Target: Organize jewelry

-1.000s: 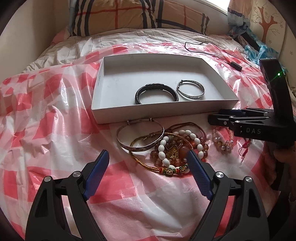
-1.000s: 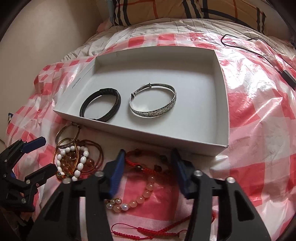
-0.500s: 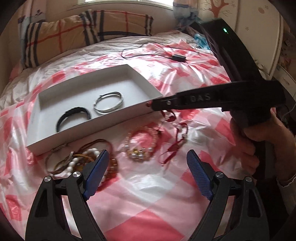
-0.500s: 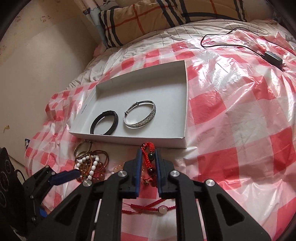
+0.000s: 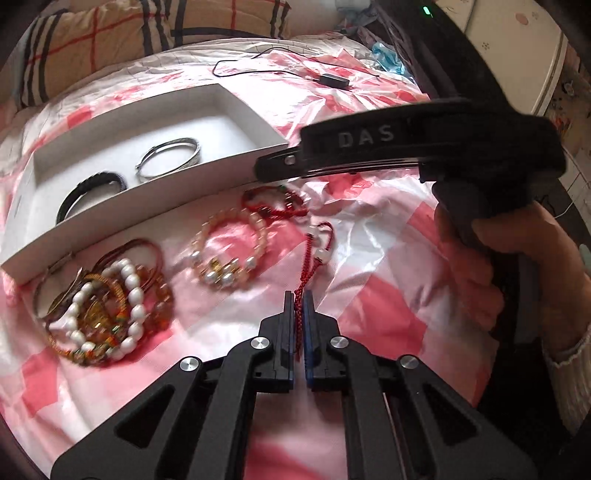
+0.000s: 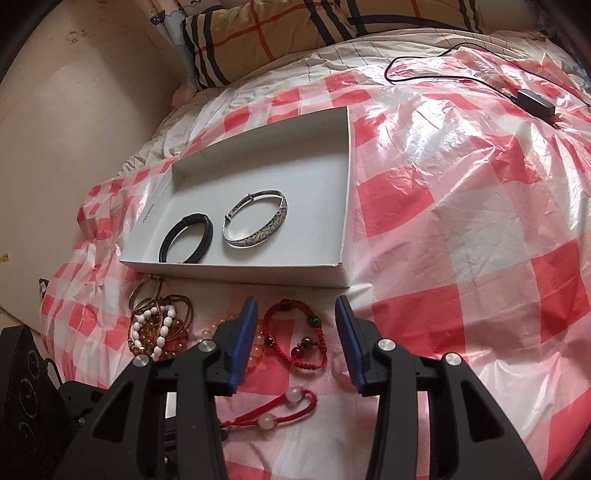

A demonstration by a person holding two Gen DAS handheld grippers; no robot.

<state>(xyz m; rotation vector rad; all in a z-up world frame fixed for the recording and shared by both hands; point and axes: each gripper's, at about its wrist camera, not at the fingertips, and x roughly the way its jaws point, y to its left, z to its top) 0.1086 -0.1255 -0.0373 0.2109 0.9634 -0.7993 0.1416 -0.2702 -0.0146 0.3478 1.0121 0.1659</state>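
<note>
A white box on the checked sheet holds a black bracelet and a silver bangle. My left gripper is shut on the tail of a red cord bracelet with white beads, also in the right wrist view. My right gripper is open above a red cord bracelet with dark beads, which lies on the sheet. In the left wrist view that bracelet lies under the right gripper's body. A pearl bracelet and a heap of bead bracelets lie in front of the box.
A black cable with an adapter lies on the sheet at the back right. A plaid pillow is behind the box. A wall borders the bed on the left. The person's hand holds the right gripper.
My left gripper swung right and shut on the tail of the white-bead red cord. My right gripper let go of the dark-bead red bracelet and opened; that bracelet now lies on the sheet.
</note>
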